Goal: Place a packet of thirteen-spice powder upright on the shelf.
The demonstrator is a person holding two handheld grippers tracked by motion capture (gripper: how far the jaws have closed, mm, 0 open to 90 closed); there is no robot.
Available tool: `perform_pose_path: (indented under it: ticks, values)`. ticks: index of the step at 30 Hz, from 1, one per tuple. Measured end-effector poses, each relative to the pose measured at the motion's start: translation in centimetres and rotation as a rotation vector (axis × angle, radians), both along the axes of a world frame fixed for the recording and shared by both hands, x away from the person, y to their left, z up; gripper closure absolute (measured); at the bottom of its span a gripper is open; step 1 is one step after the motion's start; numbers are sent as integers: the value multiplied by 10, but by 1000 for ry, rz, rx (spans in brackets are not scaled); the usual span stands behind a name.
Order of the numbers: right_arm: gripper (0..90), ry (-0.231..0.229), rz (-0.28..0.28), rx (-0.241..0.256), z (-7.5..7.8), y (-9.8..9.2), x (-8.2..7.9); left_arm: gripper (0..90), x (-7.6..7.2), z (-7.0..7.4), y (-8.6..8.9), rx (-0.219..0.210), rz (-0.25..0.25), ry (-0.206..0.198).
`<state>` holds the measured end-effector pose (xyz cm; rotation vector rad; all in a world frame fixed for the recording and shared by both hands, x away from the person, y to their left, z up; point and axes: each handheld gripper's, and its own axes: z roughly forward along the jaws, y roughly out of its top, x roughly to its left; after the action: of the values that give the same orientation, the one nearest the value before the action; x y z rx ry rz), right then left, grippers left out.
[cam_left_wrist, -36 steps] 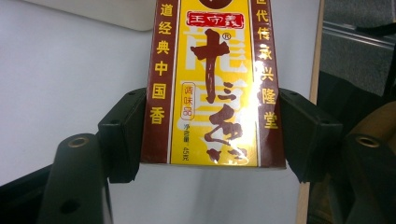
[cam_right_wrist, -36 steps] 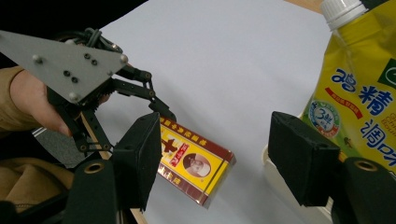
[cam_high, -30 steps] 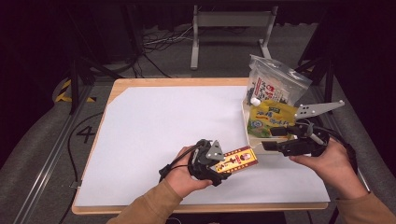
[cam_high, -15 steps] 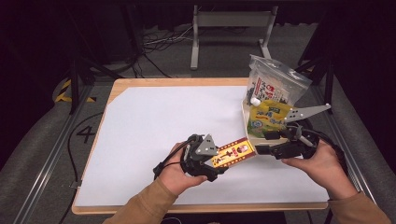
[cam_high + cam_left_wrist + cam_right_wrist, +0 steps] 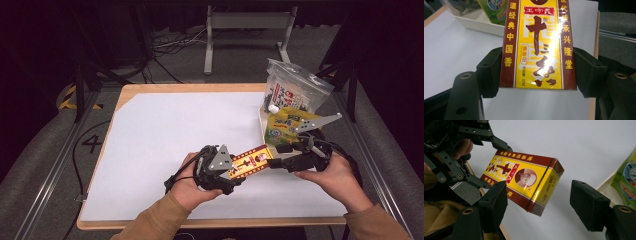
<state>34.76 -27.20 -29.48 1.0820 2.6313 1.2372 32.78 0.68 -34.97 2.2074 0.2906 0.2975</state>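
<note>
A yellow and dark-red box (image 5: 251,160) printed with Chinese characters is held above the white table sheet (image 5: 170,130). My left gripper (image 5: 236,169) is shut on one end of it. In the left gripper view the box (image 5: 537,45) sits squarely between the two black pads (image 5: 489,72). My right gripper (image 5: 274,162) stands open at the box's other end. In the right gripper view the box's (image 5: 524,181) near corner lies between the spread pads (image 5: 589,206), touching neither. The left gripper (image 5: 461,150) shows behind it.
A white tray (image 5: 261,127) stands at the table's right side, holding a green and yellow pouch (image 5: 285,125) and a clear bag (image 5: 295,92) with dark contents. The tray (image 5: 481,25) lies just beyond the box. The wooden table edge (image 5: 200,222) runs close below my hands.
My right gripper has moved left from the tray until its open jaws flank the box's free end. The left gripper has drifted slightly left and nearer, still holding the box.
</note>
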Motion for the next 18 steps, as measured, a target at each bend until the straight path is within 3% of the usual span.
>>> perform_pose_path:
  ticks: [5, 18]
  values:
    - [302, 11, 8, 7, -4, 3, 1, 324, -4, -2, -1, -23, 5, -36]
    - [282, 59, 38, 40, -9, 8, 5, 324, -8, -3, -2, -63, -21, -53]
